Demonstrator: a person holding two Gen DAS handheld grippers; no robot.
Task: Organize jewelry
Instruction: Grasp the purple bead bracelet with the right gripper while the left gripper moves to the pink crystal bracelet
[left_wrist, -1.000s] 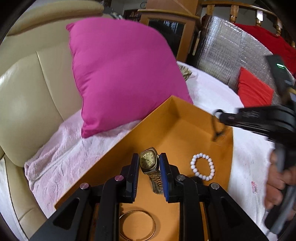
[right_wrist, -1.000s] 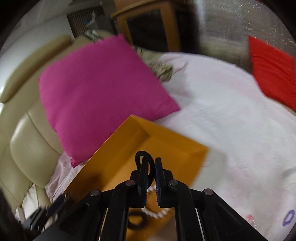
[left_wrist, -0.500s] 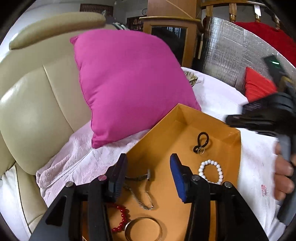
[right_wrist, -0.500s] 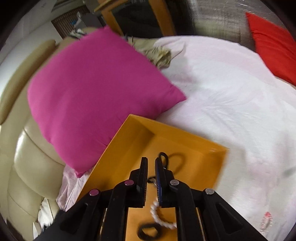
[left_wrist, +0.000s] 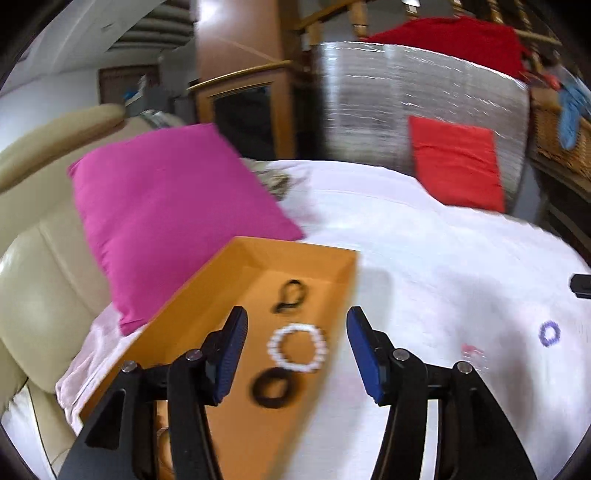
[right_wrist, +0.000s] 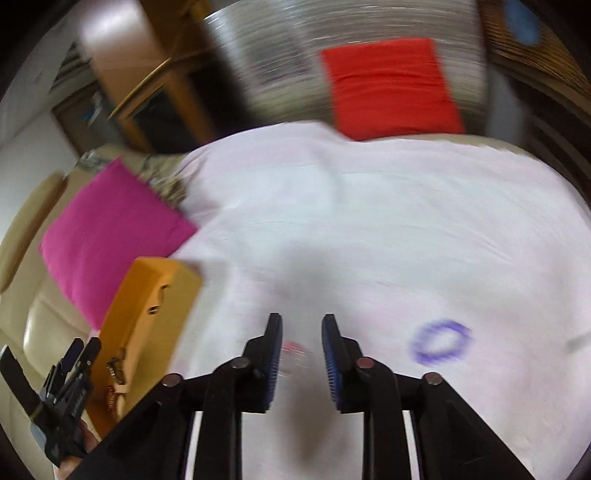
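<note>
Bedding in pale pink, a sheet (right_wrist: 369, 229) across the bed, carries the orange tray (left_wrist: 229, 435) at its left edge beside the magenta pillow (left_wrist: 166, 214); inside lie a white bead bracelet (left_wrist: 298, 347) and two black loops. The purple ring (right_wrist: 441, 341), probably light, soft and best pinched across its band, lies loose on the sheet, just right of the right gripper (right_wrist: 301, 334), whose fingers have just been opening, nothing between them. The left gripper (left_wrist: 293, 328) hangs over the tray's right edge, fingers likewise just opened, apart and empty.

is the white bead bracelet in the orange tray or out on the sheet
In. The white bead bracelet lies flat on the floor of the orange cardboard tray, between a black loop and a black ring.
</note>
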